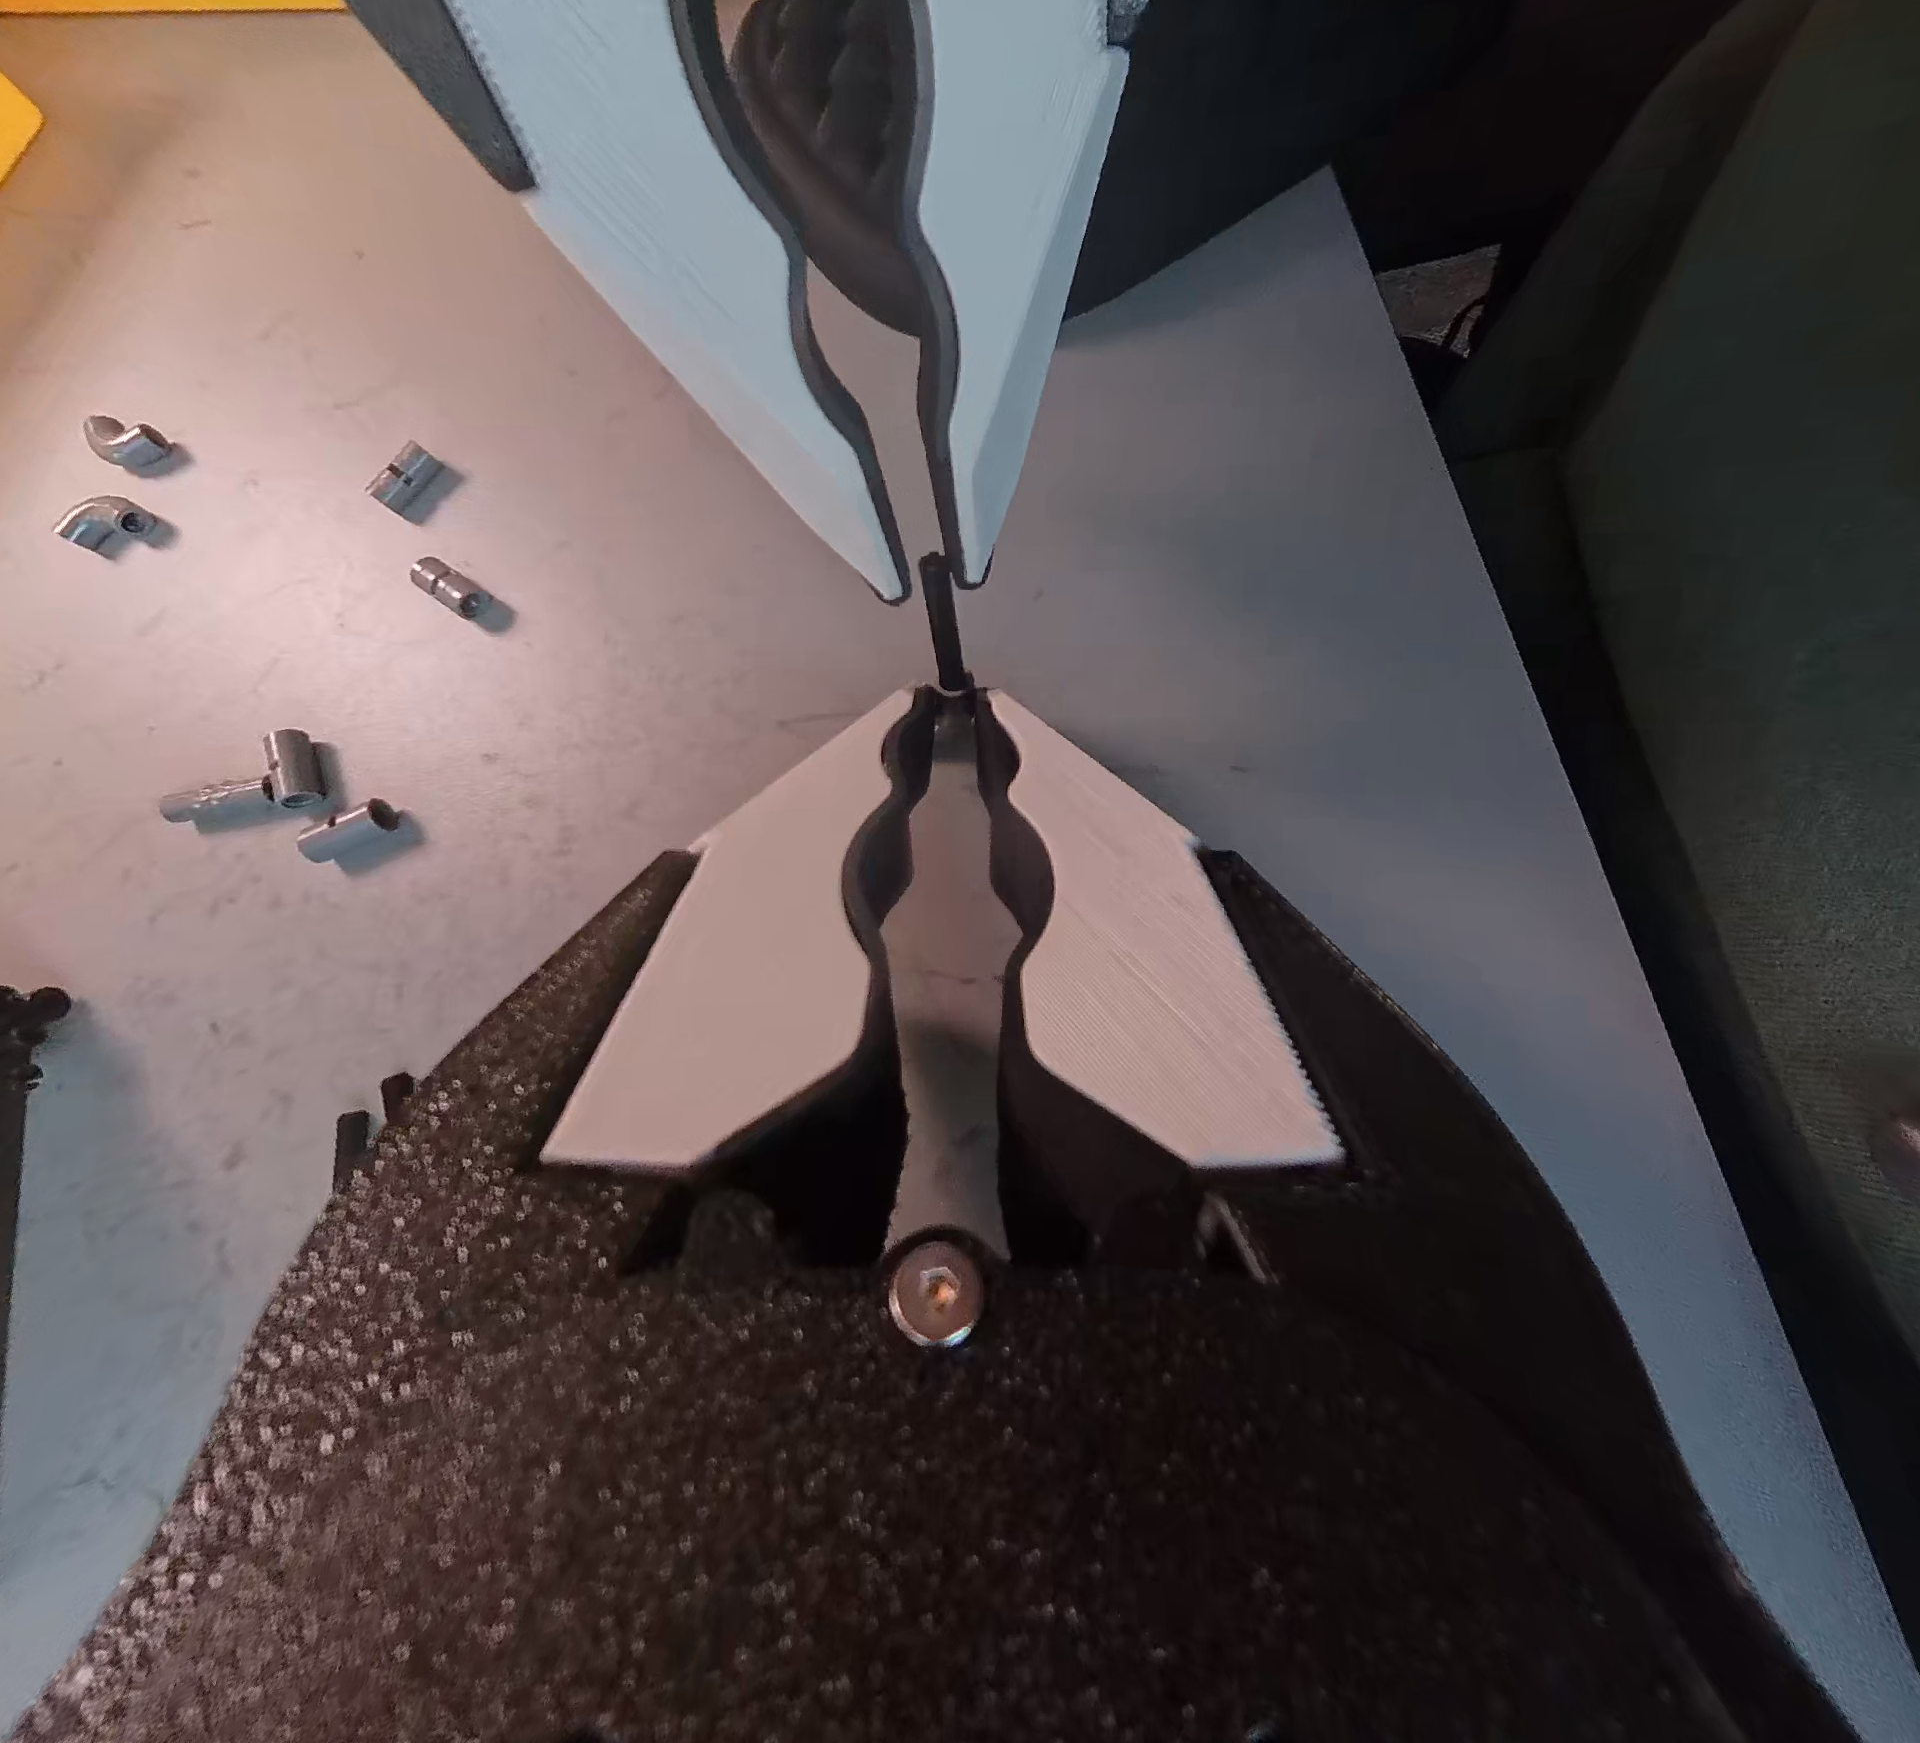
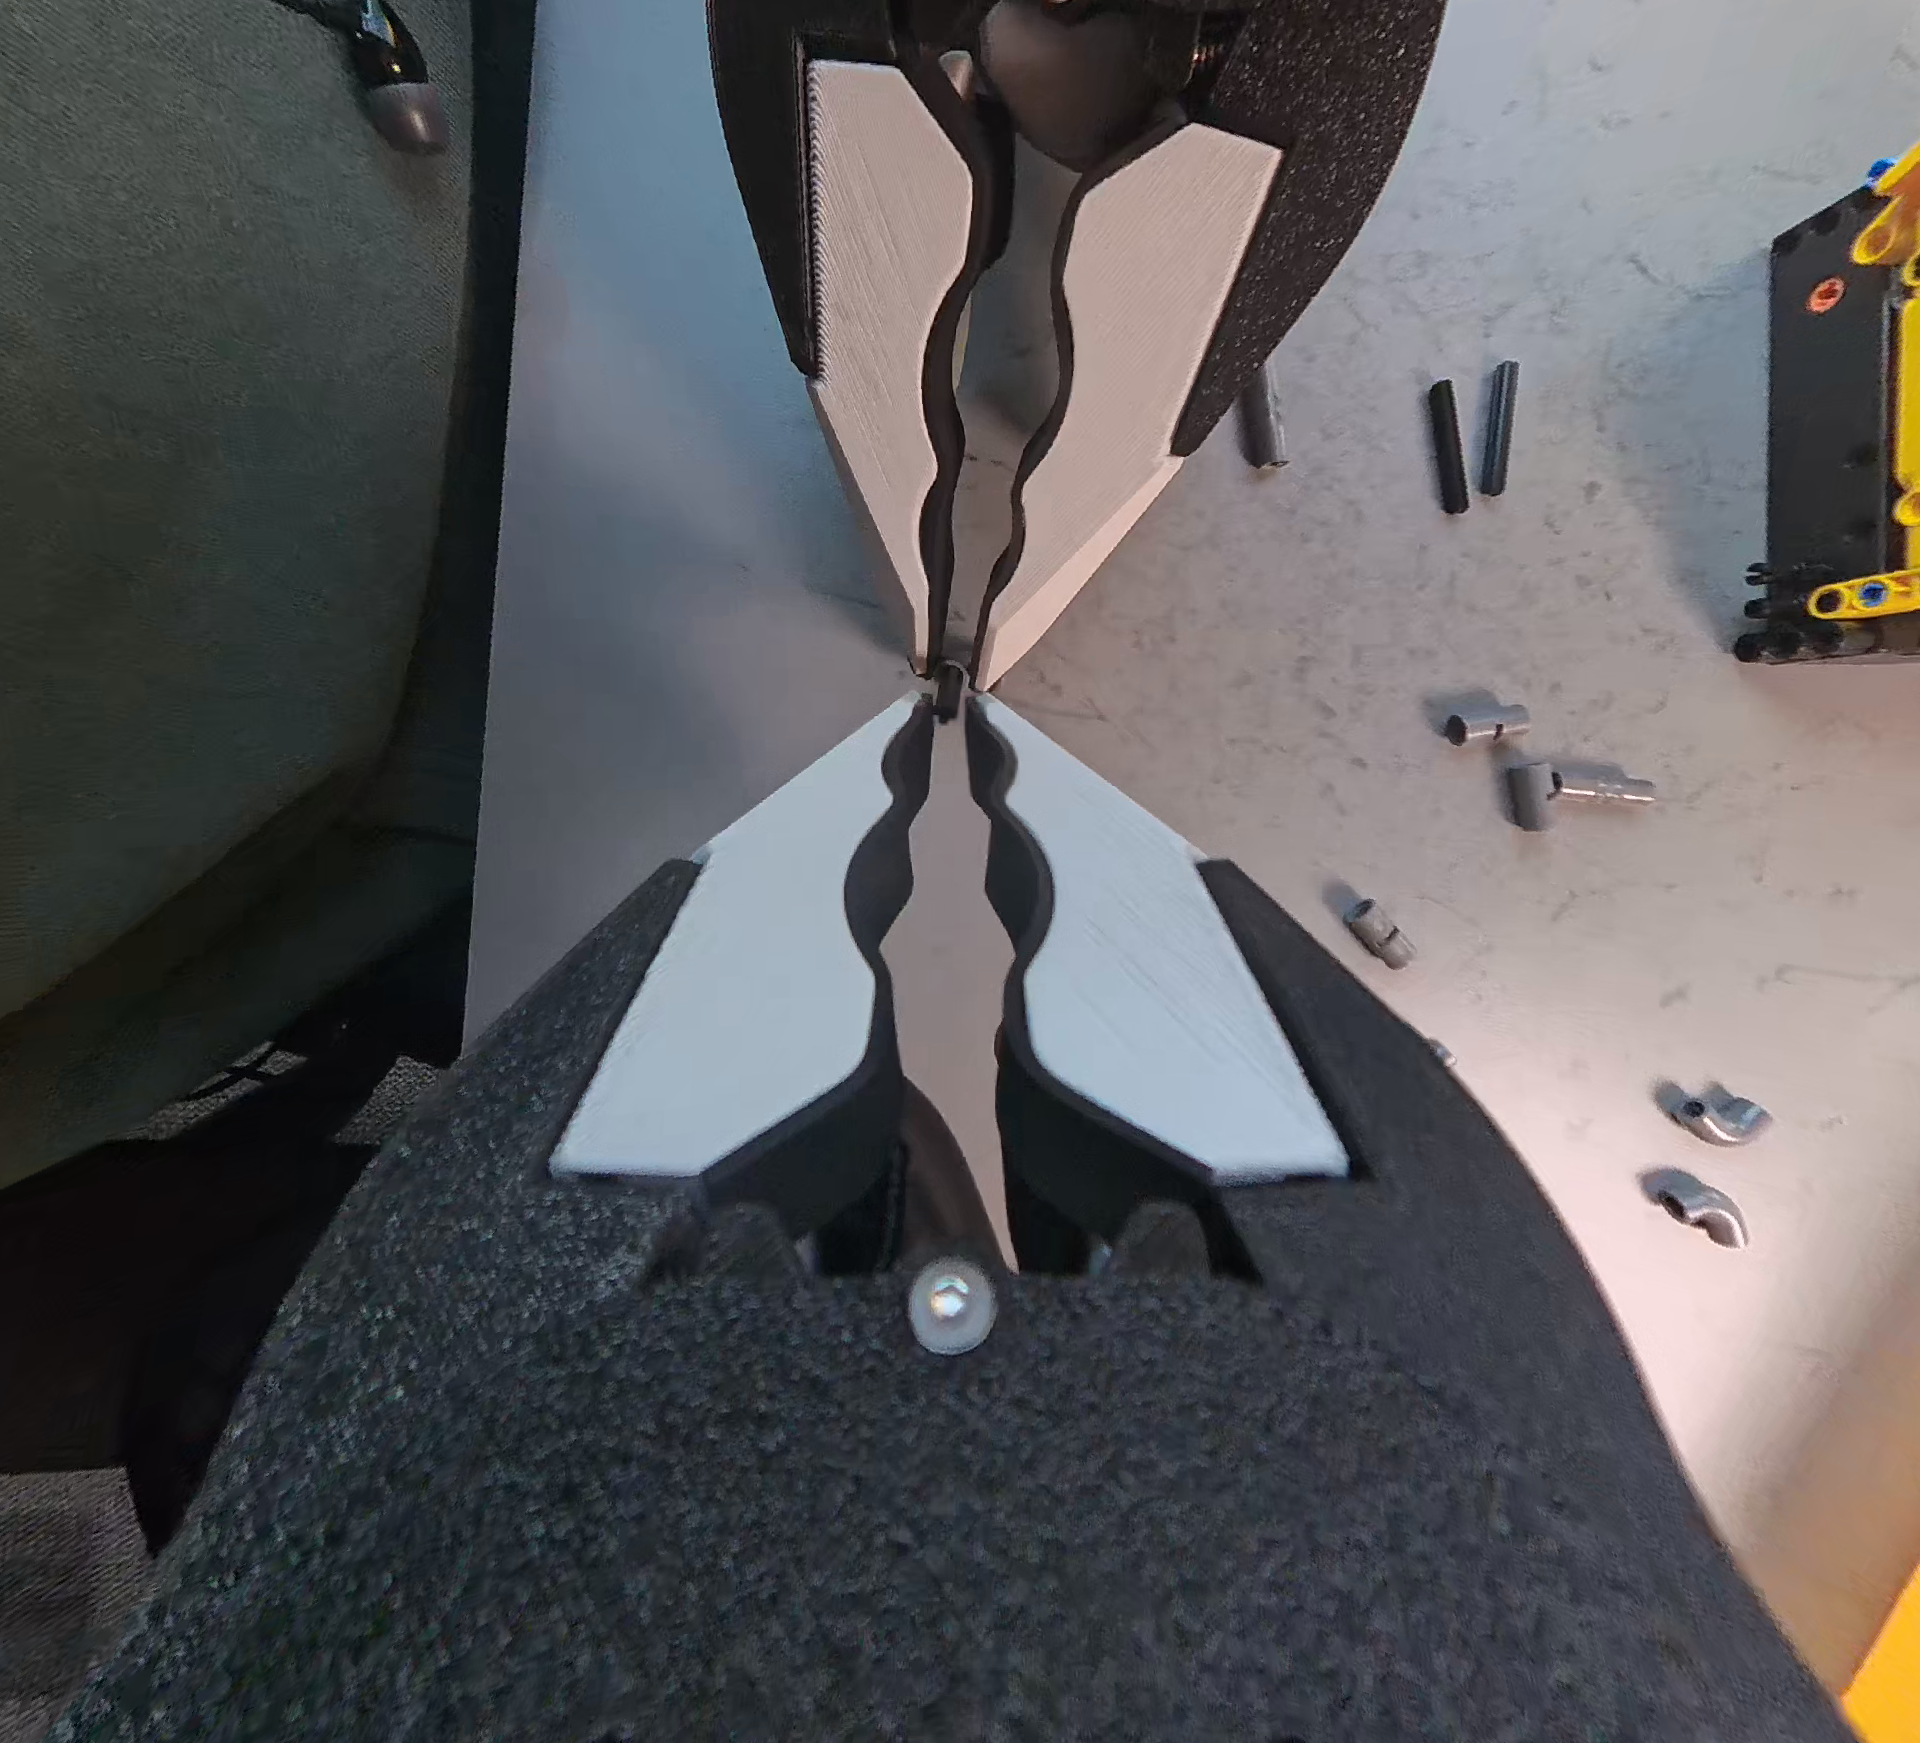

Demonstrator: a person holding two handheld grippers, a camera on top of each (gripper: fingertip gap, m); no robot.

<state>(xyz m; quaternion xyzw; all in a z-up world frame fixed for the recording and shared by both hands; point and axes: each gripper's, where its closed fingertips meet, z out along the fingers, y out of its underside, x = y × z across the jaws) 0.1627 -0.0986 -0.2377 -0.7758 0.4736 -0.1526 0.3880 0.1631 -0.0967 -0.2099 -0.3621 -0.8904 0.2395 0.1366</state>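
Both grippers (image 1: 948, 694) (image 2: 948, 704) tip-to-tip along, seemingly, black pin (image 1: 947, 628)

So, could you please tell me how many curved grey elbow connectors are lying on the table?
2 elbow connectors, close together on the table at the left wrist view's left edge: one just above the other. More may be hidden.

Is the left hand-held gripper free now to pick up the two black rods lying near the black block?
Probably not: the left hand-held gripper is shut on a thin black pin; the two black rods lie unobstructed.
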